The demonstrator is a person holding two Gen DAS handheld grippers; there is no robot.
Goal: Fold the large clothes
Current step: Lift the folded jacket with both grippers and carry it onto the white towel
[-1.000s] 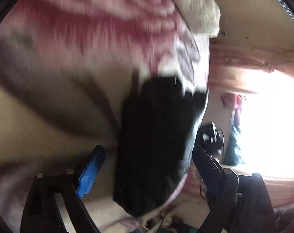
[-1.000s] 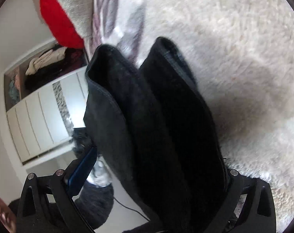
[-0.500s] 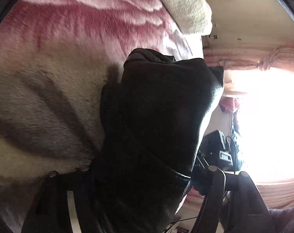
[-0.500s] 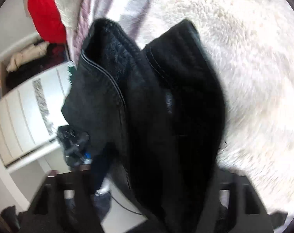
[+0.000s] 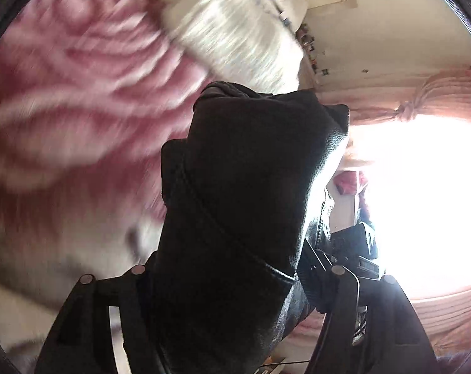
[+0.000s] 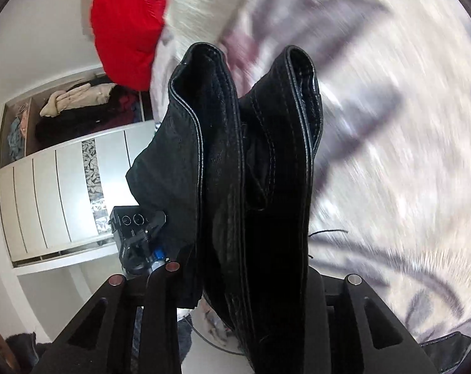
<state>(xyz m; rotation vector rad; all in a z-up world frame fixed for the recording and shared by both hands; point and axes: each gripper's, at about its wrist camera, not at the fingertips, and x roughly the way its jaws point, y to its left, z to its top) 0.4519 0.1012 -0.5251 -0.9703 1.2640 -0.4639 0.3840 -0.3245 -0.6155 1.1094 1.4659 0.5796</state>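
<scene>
Bed cover: a fluffy blanket (image 5: pixel 79 71), pink swirls on cream, blurred; in the right wrist view it shows grey streaks on white (image 6: pixel 406 124).
Pillow: a red cushion (image 6: pixel 129 25) beside a pale woolly throw (image 6: pixel 204 3).
Wardrobe: white doors (image 6: pixel 54 193) with one patterned strip, clothes heaped on the open shelf (image 6: pixel 76 106) above.
Window: glaring bright (image 5: pixel 422 202), a pink curtain (image 5: pixel 422 103) knotted above it.
</scene>
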